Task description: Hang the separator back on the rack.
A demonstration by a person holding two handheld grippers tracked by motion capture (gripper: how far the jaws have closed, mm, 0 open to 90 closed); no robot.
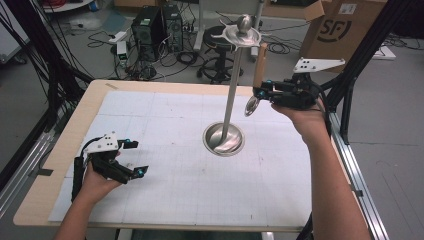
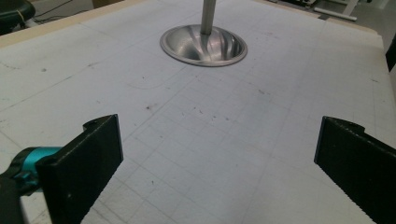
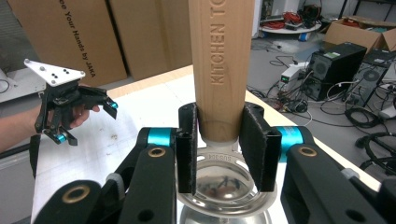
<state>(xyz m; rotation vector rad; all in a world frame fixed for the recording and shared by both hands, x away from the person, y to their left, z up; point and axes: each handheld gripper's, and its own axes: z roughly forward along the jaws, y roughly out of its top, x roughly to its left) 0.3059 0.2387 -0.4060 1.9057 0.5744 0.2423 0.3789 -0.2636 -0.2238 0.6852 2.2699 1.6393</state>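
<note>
Right tool [image 3: 219,154] clamped on wooden-handled utensil [image 3: 222,65], beside stand [image 1: 231,90]; left tool [image 2: 219,158] jaws apart, over table [image 2: 233,140]

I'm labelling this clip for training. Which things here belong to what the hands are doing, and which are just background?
In use: wooden-handled utensil clamped in the right gripper; metal stand; left gripper, open over the table.

Background: computer towers, stool, cardboard boxes, floor cables.

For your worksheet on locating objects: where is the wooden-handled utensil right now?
In the high view the wooden-handled utensil is held upright off the table in the right gripper, just right of the metal stand.
</note>
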